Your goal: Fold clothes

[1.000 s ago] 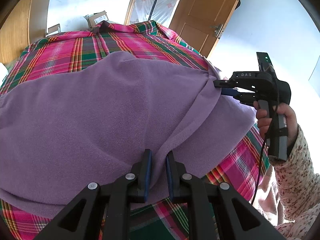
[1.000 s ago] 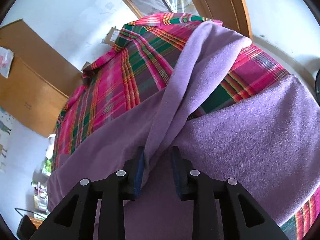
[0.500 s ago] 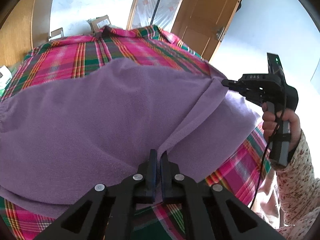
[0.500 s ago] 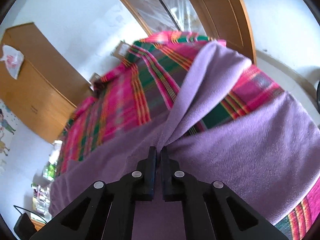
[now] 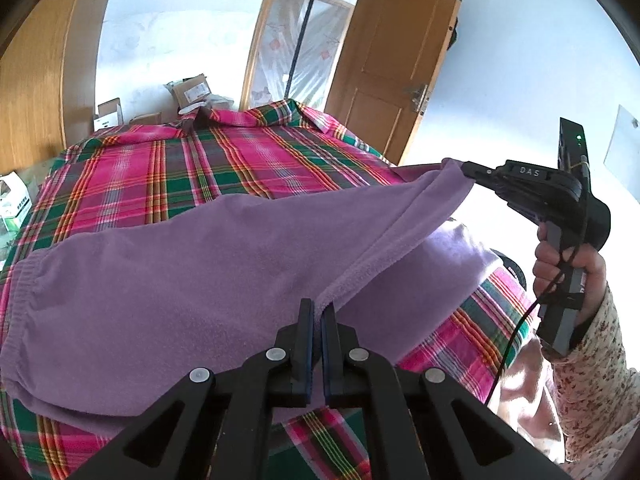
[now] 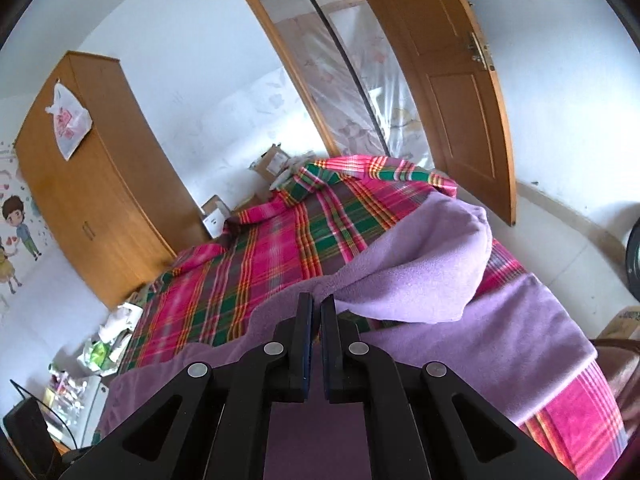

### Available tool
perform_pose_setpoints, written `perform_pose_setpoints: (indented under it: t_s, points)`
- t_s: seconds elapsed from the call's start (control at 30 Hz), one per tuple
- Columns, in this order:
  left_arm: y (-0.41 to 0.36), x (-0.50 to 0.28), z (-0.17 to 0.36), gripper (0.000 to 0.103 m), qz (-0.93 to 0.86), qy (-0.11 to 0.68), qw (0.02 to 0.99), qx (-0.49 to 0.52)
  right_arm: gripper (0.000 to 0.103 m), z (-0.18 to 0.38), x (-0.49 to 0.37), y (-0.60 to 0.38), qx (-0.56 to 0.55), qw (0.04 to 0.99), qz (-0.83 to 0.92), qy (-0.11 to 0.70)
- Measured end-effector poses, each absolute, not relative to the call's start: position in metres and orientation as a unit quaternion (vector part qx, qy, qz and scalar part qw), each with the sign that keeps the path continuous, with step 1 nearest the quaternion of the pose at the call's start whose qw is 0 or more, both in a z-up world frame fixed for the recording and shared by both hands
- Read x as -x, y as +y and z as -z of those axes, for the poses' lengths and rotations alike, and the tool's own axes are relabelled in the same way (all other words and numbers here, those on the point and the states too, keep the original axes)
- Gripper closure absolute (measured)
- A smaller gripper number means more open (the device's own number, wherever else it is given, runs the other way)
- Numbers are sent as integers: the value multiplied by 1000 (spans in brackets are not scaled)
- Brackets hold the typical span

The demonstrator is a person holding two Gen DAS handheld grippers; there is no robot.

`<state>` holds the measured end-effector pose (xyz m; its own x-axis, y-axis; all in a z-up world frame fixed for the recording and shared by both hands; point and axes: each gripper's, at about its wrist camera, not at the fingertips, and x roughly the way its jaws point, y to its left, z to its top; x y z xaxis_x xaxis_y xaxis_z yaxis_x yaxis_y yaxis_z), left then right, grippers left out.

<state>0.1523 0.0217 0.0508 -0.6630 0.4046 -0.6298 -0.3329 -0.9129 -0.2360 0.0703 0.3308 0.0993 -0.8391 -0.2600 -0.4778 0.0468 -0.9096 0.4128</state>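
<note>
Our left claw (image 5: 314, 312) is pinched nearly shut on a fold of the soft purple fleece garment (image 5: 180, 272), its two black fingers parted only by the thickness of the cloth. Our right claw (image 6: 316, 308) is clamped the same way on another edge of that garment (image 6: 516, 332), with just a sliver of gap between the blue-edged pads. In the left wrist view the right claw (image 5: 466, 168) holds its piece of fleece lifted above the bed, so a taut ridge of fabric runs between the two claws. The rest of the garment lies spread on the pink, green and orange plaid bedsheet (image 5: 192, 176). The hand (image 5: 568, 272) gripping the right tool's handle comes out of a floral-print sleeve (image 5: 596, 372). White letters reading "DAS" (image 5: 529, 171) are printed on the black body of that tool. A green light (image 5: 579, 137) glows on its upright part.
</note>
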Motion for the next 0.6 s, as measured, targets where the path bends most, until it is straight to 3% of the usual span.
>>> perform_pose_setpoints:
  t_s: [0.6]
  points:
    - [37, -162, -14, 99, -885, -1, 200, 421, 98, -11, -102, 362, -352, 52, 897, -260]
